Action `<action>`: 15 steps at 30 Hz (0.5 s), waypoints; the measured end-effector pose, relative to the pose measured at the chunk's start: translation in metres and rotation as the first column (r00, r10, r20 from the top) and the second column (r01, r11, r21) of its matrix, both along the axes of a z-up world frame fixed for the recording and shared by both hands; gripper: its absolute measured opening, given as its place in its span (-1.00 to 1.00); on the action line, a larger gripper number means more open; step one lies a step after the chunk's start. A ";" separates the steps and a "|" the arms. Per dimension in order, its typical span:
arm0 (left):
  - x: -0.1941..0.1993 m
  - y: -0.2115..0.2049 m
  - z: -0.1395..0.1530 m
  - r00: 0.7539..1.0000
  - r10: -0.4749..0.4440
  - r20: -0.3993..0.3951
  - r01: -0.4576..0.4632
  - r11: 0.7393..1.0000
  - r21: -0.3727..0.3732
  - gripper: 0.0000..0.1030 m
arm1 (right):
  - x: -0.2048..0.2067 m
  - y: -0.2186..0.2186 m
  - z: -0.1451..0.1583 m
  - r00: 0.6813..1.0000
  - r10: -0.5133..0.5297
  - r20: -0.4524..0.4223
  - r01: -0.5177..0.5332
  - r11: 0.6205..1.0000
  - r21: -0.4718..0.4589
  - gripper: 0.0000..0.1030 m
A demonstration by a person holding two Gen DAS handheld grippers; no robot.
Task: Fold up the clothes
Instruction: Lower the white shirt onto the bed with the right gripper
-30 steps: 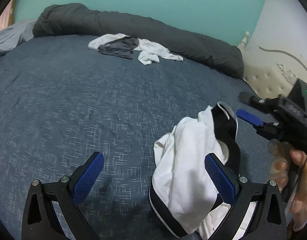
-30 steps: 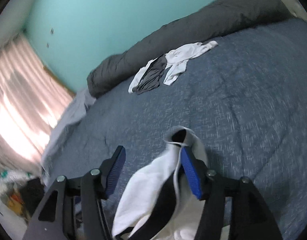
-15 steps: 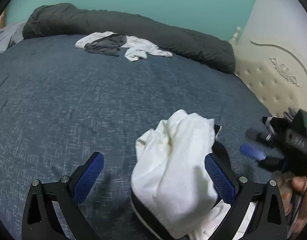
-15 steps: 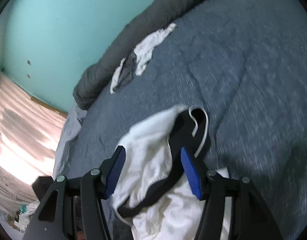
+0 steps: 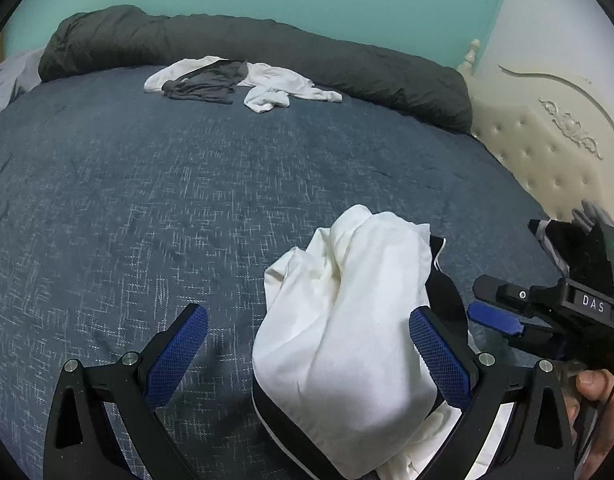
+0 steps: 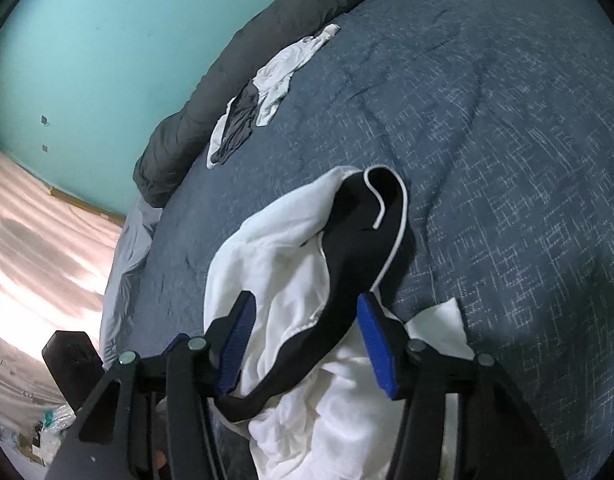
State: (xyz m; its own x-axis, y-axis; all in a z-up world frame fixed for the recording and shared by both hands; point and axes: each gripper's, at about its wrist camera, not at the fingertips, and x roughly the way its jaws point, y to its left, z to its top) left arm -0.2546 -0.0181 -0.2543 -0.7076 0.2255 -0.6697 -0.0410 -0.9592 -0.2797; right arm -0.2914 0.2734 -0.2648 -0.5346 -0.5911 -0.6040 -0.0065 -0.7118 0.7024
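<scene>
One white garment with black trim [image 5: 347, 320] lies bunched on the blue bedspread [image 5: 147, 200], directly ahead of both grippers. The left gripper [image 5: 307, 348] stands wide, its two blue pads apart; the right-hand pad touches the bundle's side, the other is clear of it. The right gripper [image 6: 307, 340] is also spread, the cloth lying between its two pads without being pinched. One hand [image 5: 599, 400] holds the right tool at the frame edge. Far ahead of the grippers, one small pile [image 5: 235, 82] rests against one rolled dark grey duvet [image 5: 267, 48]: at least one white piece and one dark grey piece. One cream tufted headboard [image 5: 547, 152] stands to the right.
</scene>
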 end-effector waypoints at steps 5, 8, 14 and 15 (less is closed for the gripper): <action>0.000 -0.002 -0.001 1.000 0.002 0.000 -0.002 1.000 0.004 0.98 | -0.004 -0.007 -0.008 1.000 0.022 0.020 -0.022 1.000 0.003 -0.03; 0.001 -0.004 -0.002 1.000 0.003 0.000 -0.003 1.000 0.007 0.98 | -0.005 -0.009 -0.006 0.999 0.031 0.009 -0.031 1.000 0.002 -0.05; -0.001 -0.004 -0.004 1.000 0.005 0.004 -0.005 1.000 0.006 0.98 | -0.007 -0.004 -0.010 1.000 0.024 0.013 -0.024 1.000 0.007 -0.19; -0.001 -0.004 -0.004 1.000 0.006 0.004 -0.006 1.000 0.004 0.97 | -0.006 -0.004 -0.011 1.000 0.023 0.016 -0.023 1.000 0.008 -0.20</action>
State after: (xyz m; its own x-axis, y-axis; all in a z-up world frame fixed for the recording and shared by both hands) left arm -0.2557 -0.0220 -0.2585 -0.7063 0.2243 -0.6714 -0.0346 -0.9582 -0.2838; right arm -0.2977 0.2698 -0.2757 -0.5111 -0.5984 -0.6170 -0.0008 -0.7175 0.6965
